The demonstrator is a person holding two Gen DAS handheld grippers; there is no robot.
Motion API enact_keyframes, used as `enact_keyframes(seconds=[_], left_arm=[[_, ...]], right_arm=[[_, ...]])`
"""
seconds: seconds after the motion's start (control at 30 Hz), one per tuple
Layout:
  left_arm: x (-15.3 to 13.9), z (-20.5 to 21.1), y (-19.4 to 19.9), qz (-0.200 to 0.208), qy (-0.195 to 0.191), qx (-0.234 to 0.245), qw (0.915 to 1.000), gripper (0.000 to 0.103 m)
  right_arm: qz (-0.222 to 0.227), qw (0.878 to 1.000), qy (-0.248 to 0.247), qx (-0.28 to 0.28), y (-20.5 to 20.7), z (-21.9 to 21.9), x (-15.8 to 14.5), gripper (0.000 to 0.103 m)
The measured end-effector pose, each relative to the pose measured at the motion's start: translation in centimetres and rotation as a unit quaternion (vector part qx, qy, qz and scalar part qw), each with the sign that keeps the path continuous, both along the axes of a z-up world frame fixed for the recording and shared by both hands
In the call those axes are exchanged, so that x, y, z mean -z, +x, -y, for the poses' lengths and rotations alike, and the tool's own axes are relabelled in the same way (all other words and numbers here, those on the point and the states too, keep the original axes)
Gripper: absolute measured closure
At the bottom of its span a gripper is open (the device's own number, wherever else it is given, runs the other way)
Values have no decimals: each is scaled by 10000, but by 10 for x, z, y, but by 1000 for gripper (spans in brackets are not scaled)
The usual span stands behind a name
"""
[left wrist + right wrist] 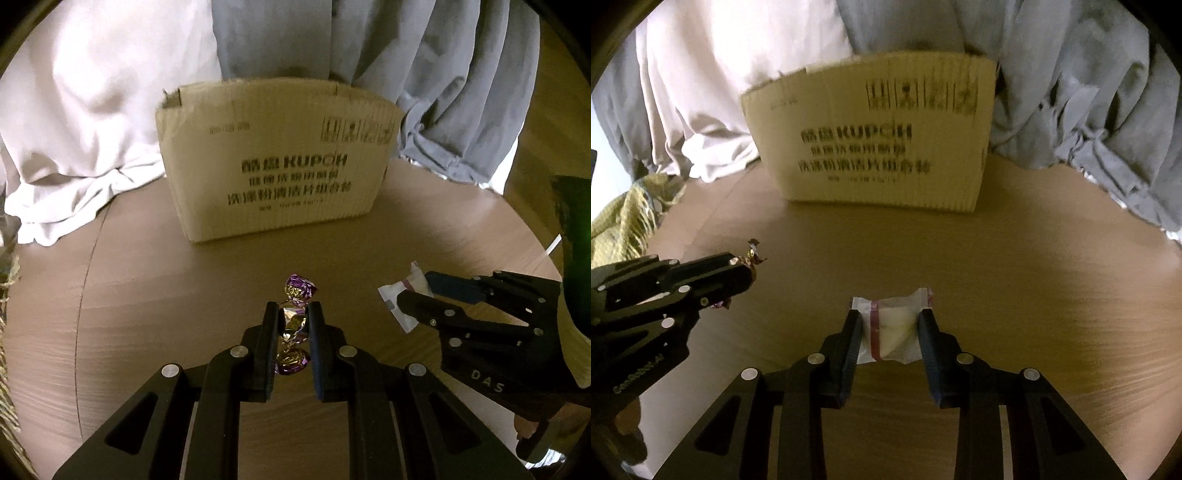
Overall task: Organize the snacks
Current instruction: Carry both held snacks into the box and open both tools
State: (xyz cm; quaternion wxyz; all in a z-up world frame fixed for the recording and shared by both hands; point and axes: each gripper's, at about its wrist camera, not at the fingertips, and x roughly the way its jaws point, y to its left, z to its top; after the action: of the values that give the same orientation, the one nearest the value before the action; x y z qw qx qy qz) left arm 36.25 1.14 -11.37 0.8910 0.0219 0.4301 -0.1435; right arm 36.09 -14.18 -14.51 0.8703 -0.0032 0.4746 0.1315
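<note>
My left gripper (292, 314) is shut on a purple and gold foil-wrapped candy (298, 291), whose twisted end sticks out past the fingertips. The same candy (752, 254) shows at the tip of the left gripper in the right wrist view. My right gripper (890, 319) is shut on a white snack packet with a red band (892, 326), held a little above the round wooden table (1034, 277). That packet (400, 301) also shows in the left wrist view at the right. A cardboard box with black print (275, 162) stands at the back of the table; its inside is hidden.
White and grey cloth (92, 110) is heaped behind and beside the box. A yellow-green fringed fabric (624, 218) lies off the table's left edge. A dark green object (572, 236) stands at the right edge.
</note>
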Motion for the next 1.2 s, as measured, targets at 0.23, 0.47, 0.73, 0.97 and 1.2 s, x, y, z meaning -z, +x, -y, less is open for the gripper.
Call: enact_keyframes(seconds=[0.23,0.47,0.73,0.97,1.2], left_arm=[[-34,-3,-3,337,-170,-42,9993,86],[-67,-9,-5,802,-244,-46,9965,86],[-111,-14,-9,1467,-334,-119,9885,86],[-143,-16,-7,1893,-424,-112,9809,86],[-165,-17,3,2196,-479,-157,9743,86]], right_arm=[[532,9985,97,74,-6,3,-42,70],[1094,9937,177,176,-8,1,-81,70],[1598,9864,337,189,-5,0,-117,70],[2056,9774,464,144,-4,-3,-146,70],[2442,9682,524,106,5,-6,-171,70]])
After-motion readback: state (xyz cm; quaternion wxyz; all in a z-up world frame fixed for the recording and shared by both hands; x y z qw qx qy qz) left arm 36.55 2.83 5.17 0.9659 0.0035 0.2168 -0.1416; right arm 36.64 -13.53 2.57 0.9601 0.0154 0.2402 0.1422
